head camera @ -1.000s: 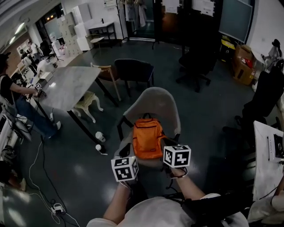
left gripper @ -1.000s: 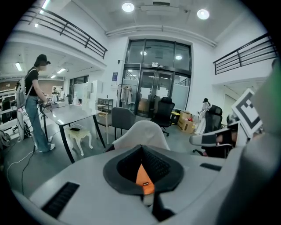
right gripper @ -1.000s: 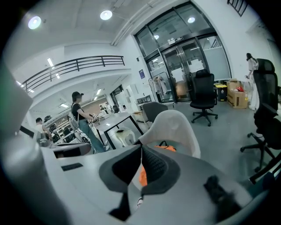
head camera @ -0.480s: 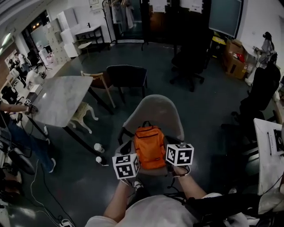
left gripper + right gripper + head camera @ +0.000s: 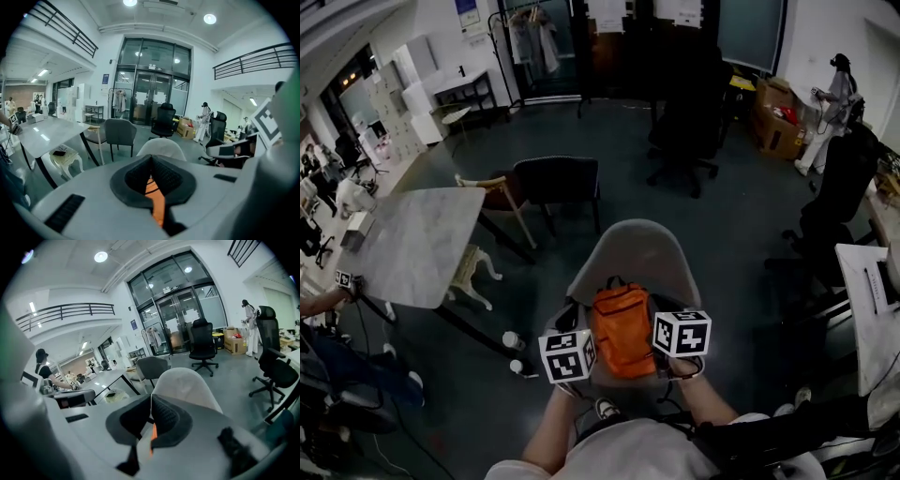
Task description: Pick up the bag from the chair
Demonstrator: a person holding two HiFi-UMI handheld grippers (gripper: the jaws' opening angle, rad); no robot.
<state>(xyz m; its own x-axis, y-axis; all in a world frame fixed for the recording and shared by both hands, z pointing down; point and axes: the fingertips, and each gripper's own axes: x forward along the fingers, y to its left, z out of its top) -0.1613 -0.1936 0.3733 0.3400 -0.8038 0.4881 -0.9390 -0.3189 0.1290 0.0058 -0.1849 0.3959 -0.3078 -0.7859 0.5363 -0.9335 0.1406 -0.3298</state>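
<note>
An orange backpack [image 5: 622, 328] stands on the seat of a light grey shell chair [image 5: 639, 253], leaning on its back. My left gripper [image 5: 576, 337] is at the bag's lower left and my right gripper [image 5: 673, 319] at its lower right, both just short of the seat. In the left gripper view the jaws [image 5: 151, 159] are shut with nothing between them, and the orange bag [image 5: 158, 206] shows through the gap below, the chair back [image 5: 161, 147] beyond. The right gripper [image 5: 151, 397] is also shut and empty, with a sliver of bag [image 5: 153, 433] and the chair [image 5: 187, 385] ahead.
A marble-topped table [image 5: 412, 244] stands at the left with a white stool [image 5: 473, 267] under it. Behind the chair are a dark chair [image 5: 558, 180] and a black office chair [image 5: 684, 112]. Cups [image 5: 514, 340] sit on the floor. A white desk [image 5: 862, 309] is at the right.
The chair and bag have come closer to me in the head view. Both grippers advanced with me toward the bag, still side by side and shut.
</note>
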